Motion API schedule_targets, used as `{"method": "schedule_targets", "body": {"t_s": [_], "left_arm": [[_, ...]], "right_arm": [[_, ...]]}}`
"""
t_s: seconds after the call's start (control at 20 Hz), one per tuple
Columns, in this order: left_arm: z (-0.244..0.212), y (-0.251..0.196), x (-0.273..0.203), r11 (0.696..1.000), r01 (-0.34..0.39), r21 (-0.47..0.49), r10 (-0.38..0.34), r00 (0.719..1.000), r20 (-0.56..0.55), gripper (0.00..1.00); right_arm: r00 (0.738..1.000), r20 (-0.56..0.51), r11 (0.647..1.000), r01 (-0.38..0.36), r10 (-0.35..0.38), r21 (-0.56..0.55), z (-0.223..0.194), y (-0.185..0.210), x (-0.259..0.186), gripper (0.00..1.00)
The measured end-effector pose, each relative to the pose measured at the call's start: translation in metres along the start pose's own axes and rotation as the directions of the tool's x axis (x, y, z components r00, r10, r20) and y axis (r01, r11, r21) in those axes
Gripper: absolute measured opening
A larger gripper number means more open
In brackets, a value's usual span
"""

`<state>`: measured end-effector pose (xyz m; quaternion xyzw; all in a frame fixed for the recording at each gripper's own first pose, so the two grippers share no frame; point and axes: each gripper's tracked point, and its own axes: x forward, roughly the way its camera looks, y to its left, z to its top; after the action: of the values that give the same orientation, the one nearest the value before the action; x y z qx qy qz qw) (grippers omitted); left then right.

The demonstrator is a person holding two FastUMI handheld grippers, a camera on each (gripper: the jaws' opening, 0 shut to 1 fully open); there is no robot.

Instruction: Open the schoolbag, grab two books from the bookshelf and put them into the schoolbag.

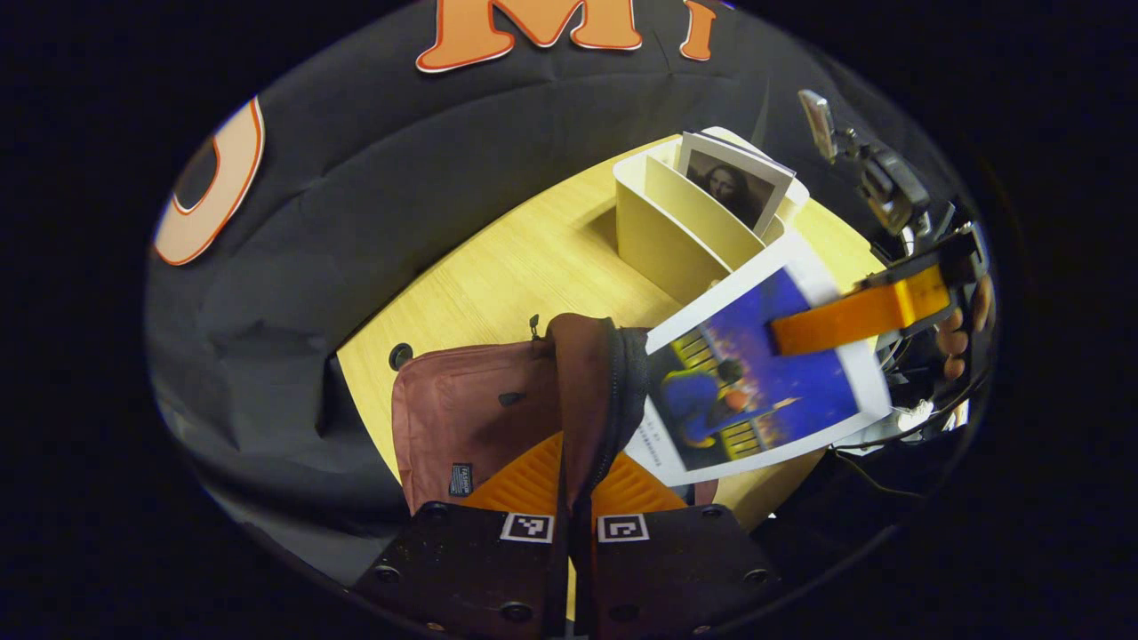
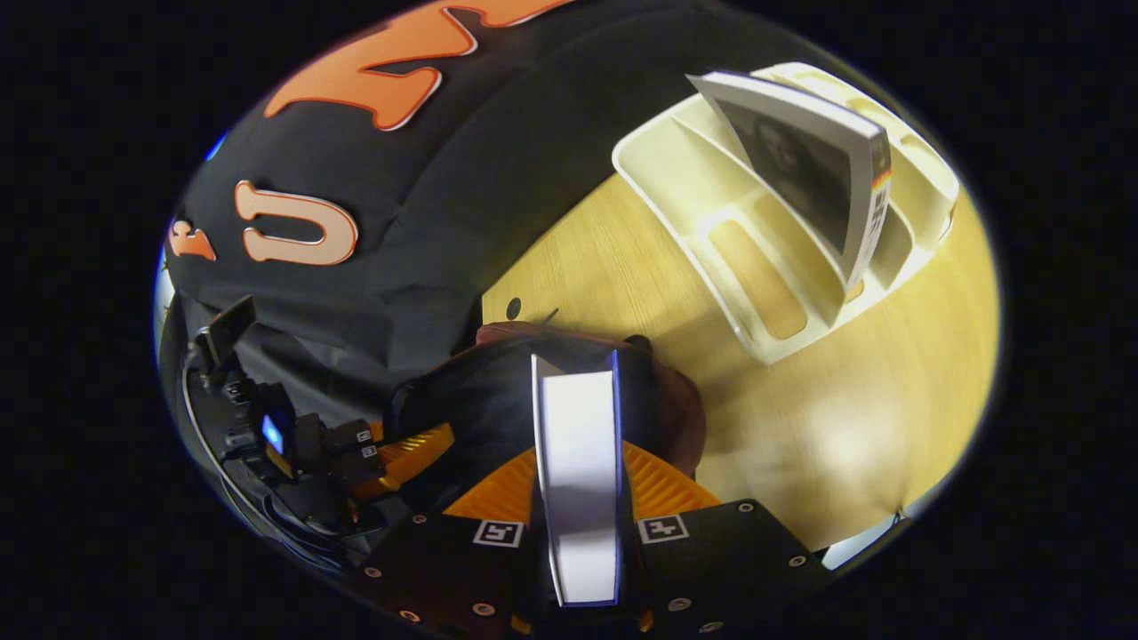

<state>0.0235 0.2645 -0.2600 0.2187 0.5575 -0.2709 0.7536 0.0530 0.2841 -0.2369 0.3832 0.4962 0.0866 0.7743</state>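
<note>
The left claw (image 1: 569, 507) at the frame's bottom is clamped on the schoolbag (image 1: 471, 418) flap, seemingly to keep the mouth wide. The right claw (image 2: 578, 524) grips a blue book (image 2: 578, 462) edge-on over that opening, ready to drop in. Upper right, a second book (image 2: 809, 178) waits in the bookshelf (image 2: 711, 222) on the surface (image 2: 845, 427)

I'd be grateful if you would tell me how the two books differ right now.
The blue-cover book is clamped in the right tool above the open schoolbag; the portrait-cover book stands leaning in the cream bookshelf. One cover is colourful, the other dark and muted. Both have white borders.
</note>
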Motion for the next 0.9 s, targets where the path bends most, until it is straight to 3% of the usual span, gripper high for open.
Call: {"method": "schedule_targets", "body": {"t_s": [0.2, 0.6, 0.75, 0.8, 0.85, 0.9], "left_arm": [[0.001, -0.005, -0.001, 0.999, -0.003, 0.034, 0.002, 1.000, 0.015, 0.04], [0.000, -0.005, -0.006, 0.998, -0.031, 0.060, 0.029, 0.999, 0.030, 0.04], [0.001, -0.007, -0.002, 0.998, -0.037, 0.055, 0.036, 0.999, 0.019, 0.04], [0.000, -0.009, -0.001, 0.998, -0.032, 0.055, 0.031, 0.999, 0.019, 0.04], [0.000, -0.009, -0.001, 0.998, -0.029, 0.058, 0.028, 0.999, 0.021, 0.04], [0.000, -0.007, 0.001, 0.998, -0.031, 0.056, 0.030, 0.999, 0.022, 0.04]], "right_arm": [[0.992, 0.047, 0.992, -0.120, 0.119, 0.023, 0.002, 0.012, 0.048, 0.33], [0.987, 0.022, 0.984, -0.161, 0.160, 0.079, -0.025, 0.032, 0.121, 0.32], [0.993, 0.005, 0.990, -0.121, 0.121, 0.079, -0.041, 0.020, 0.142, 0.37], [0.994, -0.007, 0.992, -0.106, 0.107, 0.068, -0.045, 0.023, 0.145, 0.51], [0.995, -0.010, 0.994, -0.095, 0.096, 0.055, -0.046, 0.026, 0.146, 0.36], [0.997, -0.008, 0.997, -0.074, 0.074, 0.038, -0.045, 0.024, 0.144, 0.50]]}}
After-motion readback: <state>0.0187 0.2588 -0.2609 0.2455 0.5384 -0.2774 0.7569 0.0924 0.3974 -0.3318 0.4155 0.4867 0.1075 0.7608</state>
